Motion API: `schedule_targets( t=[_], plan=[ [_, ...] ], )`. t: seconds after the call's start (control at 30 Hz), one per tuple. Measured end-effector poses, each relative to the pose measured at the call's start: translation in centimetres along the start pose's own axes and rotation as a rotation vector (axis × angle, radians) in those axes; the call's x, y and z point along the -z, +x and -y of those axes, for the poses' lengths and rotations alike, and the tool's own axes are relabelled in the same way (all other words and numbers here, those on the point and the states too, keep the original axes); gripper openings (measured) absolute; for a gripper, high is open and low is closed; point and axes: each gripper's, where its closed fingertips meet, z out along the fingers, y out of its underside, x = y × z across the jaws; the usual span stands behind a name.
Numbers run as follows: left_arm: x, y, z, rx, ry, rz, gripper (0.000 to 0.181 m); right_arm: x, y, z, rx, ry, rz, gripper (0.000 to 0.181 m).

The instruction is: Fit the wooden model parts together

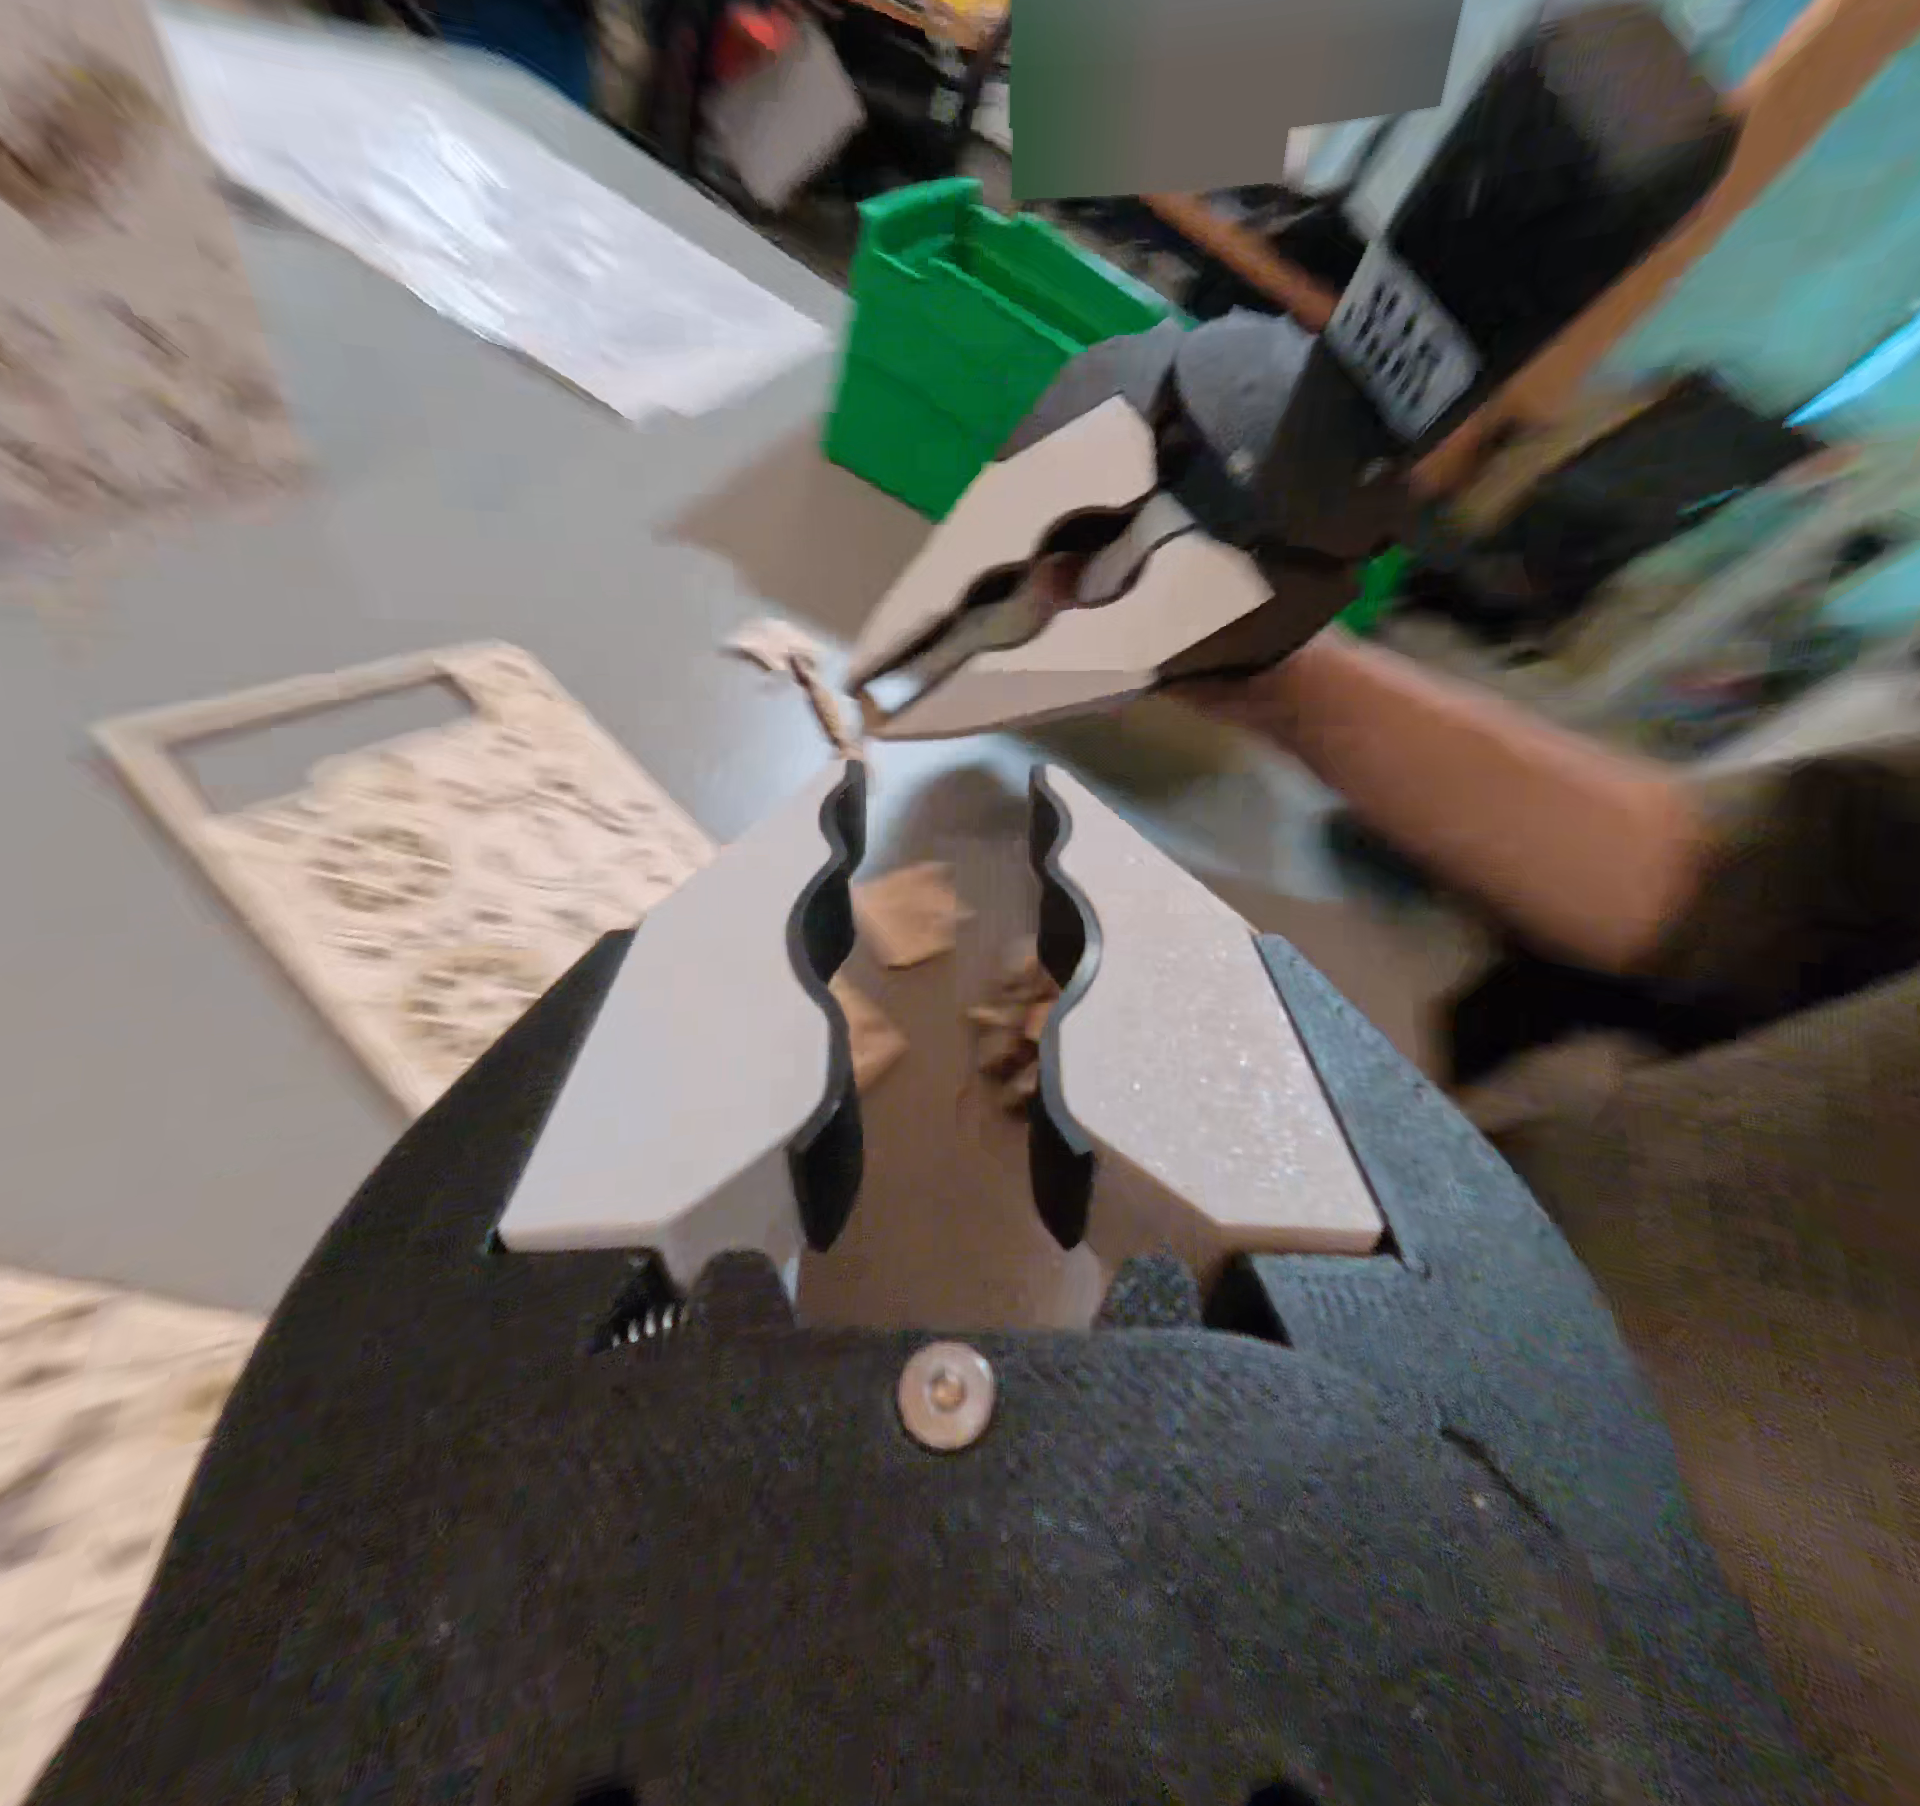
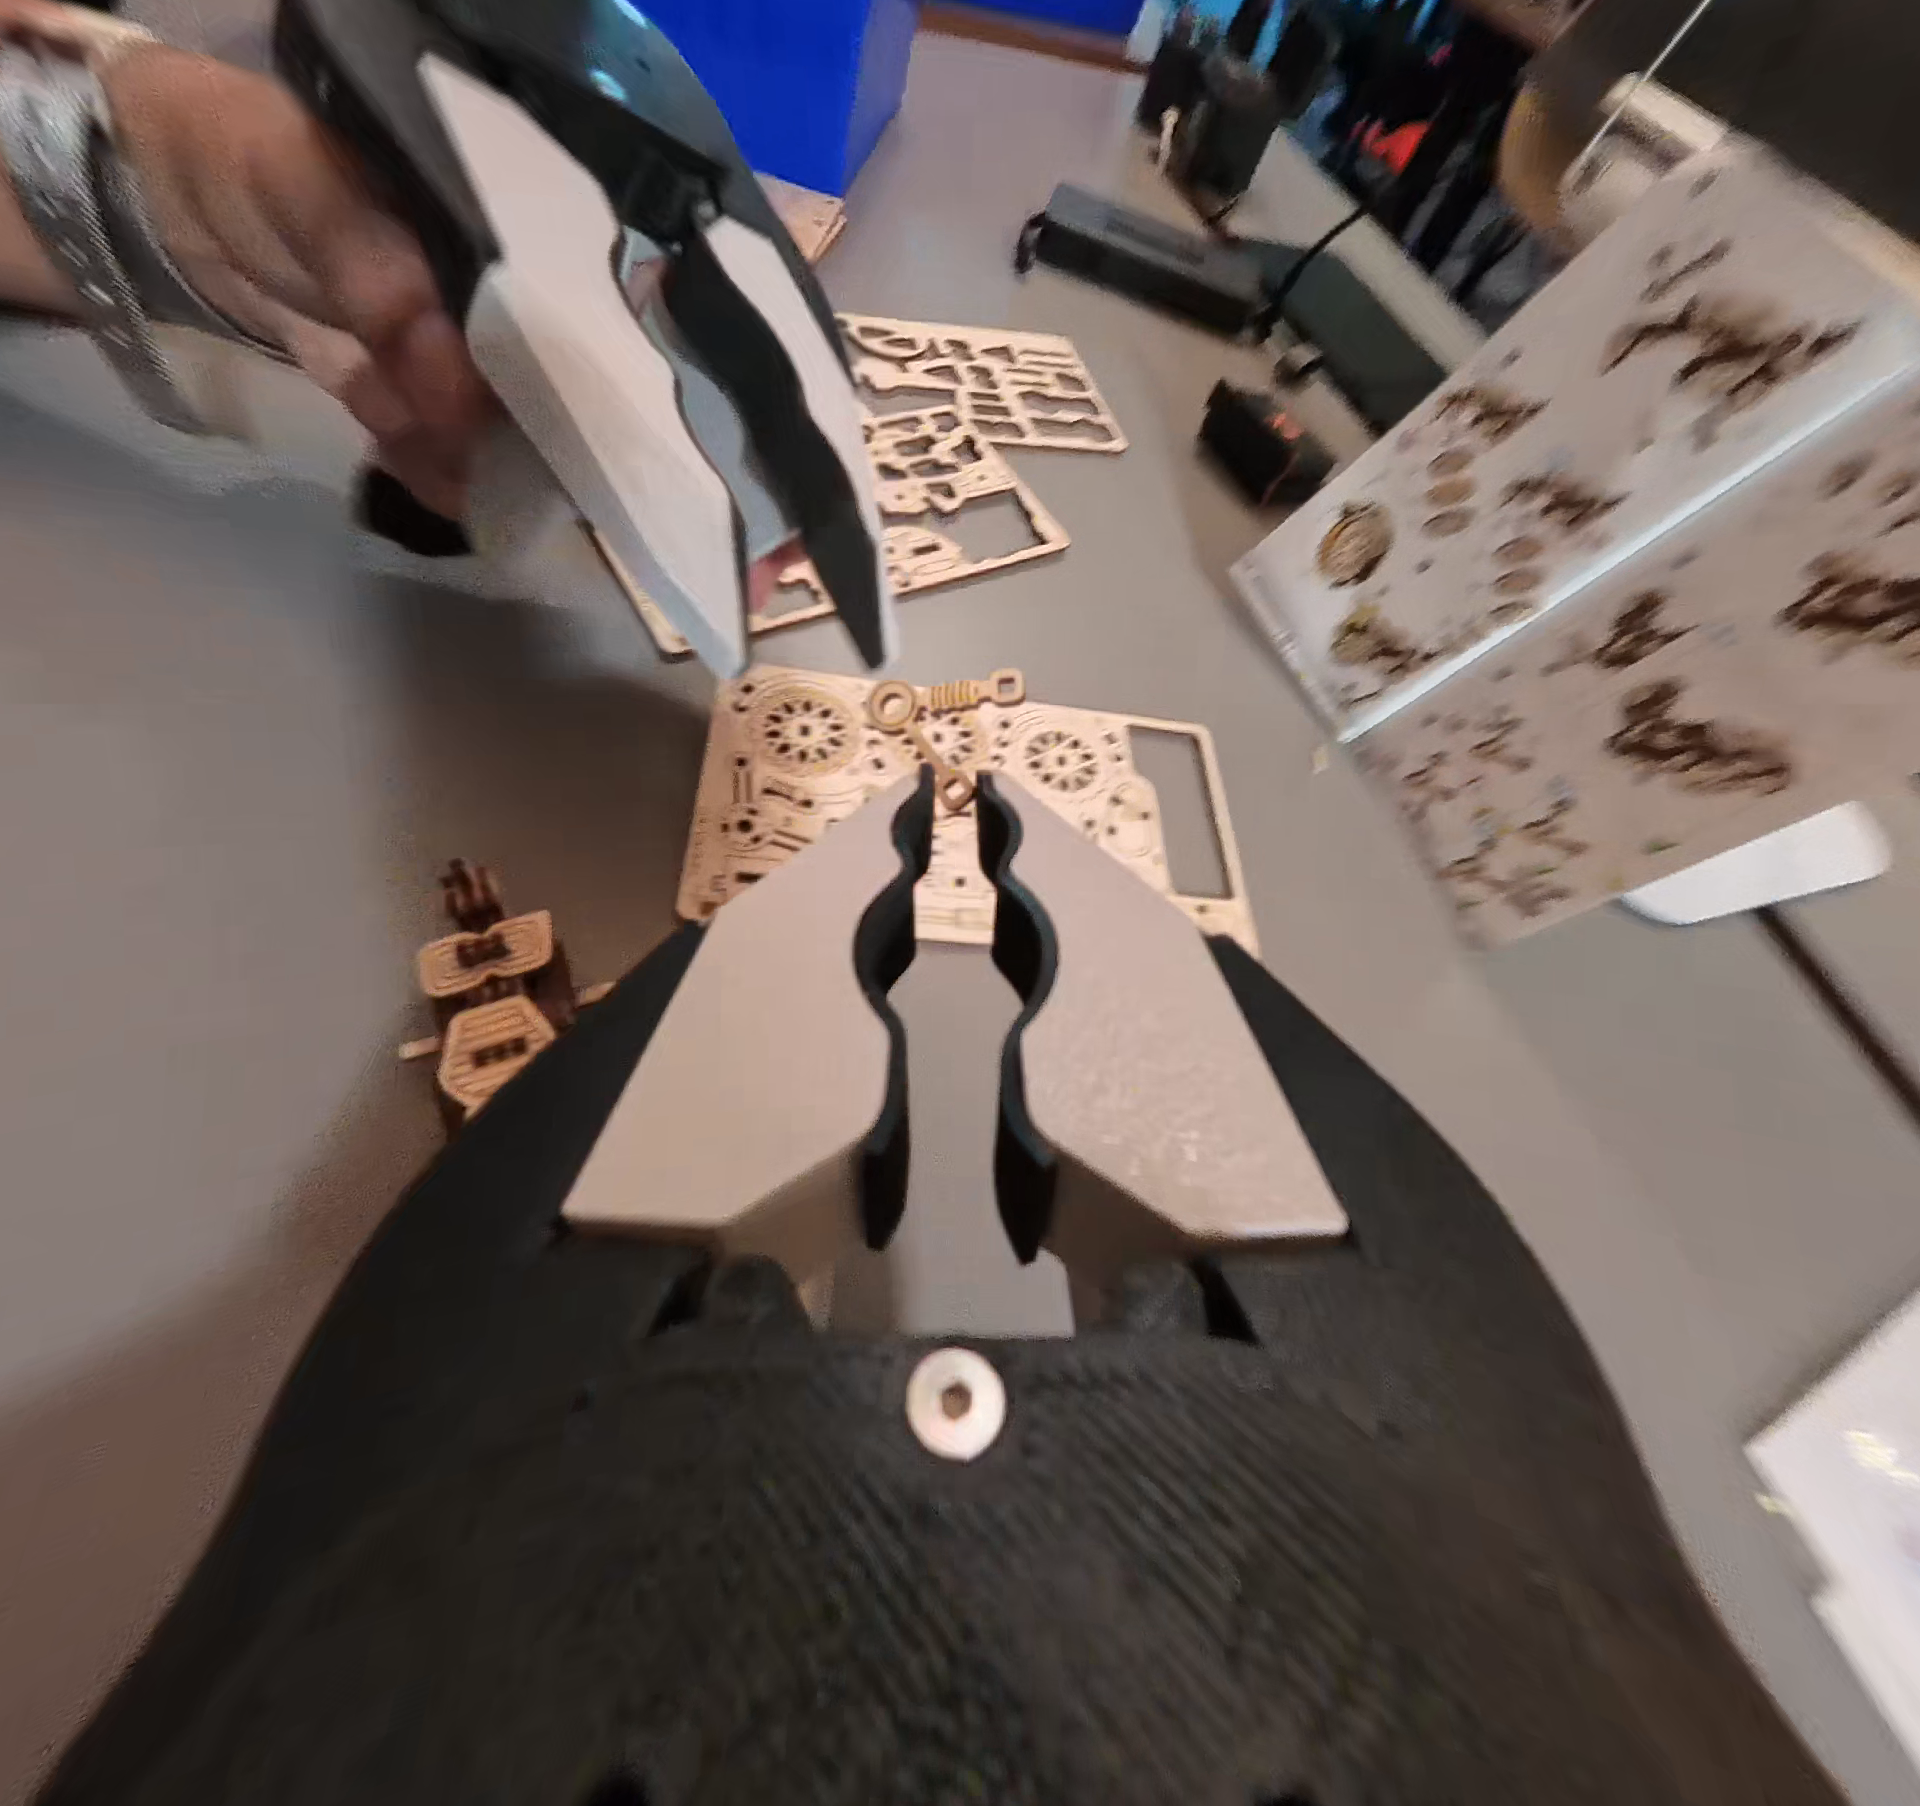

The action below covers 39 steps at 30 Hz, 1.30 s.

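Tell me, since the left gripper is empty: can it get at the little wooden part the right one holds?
Probably yes: the left gripper is open, and the wooden part sticks out past the right gripper fingertips with nothing between.

Green bin (image 1: 966,354), blue bin (image 2: 769,21) (bkgd, blurry).

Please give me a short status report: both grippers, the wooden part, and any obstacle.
Right gripper shut on small wooden part, held above parts sheet. Left gripper open, empty, just ahead of it. Part-built model on the table aside; nothing in the way.
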Motion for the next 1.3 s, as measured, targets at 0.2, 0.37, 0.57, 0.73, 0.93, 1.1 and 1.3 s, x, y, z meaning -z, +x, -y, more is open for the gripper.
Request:
schedule_targets(
  t=[0.2, 0.37, 0.57, 0.73, 0.93, 1.1, 1.3],
  plan=[
    [0.6, -0.4, 1.6, 0.235, 0.117, -0.064, 0.018, 0.1, -0.3, 2.1, 0.132, 0.047, -0.08, 0.005],
    [1.4, 0.0, 2.4, 0.095, 0.124, -0.007, 0.009, 0.4, 0.0, 1.9, 0.11, 0.04, -0.097, 0.005],
    [0.6, -0.2, 1.3, 0.206, 0.096, -0.048, 0.025, 1.1, -1.1, 3.5, 0.12, 0.109, -0.053, 0.005],
    [0.4, 1.1, 1.4, 0.153, 0.098, -0.088, 0.0, 1.0, -1.8, 3.8, 0.159, 0.113, -0.046, 0.005],
    [1.9, -0.1, 3.7, 0.089, 0.282, -0.034, 0.0, 1.5, 0.7, 5.1, -0.12, 0.256, -0.084, 0.038],
    [4.4, 1.1, 6.4, 0.108, 0.517, -0.138, 0.0, 1.5, -0.7, 7.5, -0.43, 0.437, 0.121, 0.032],
    [3.5, 2.4, 5.7, 0.081, 0.473, -0.198, 0.0, 1.8, -0.4, 8.9, -0.646, 0.591, 0.245, 0.022]
  ],
)
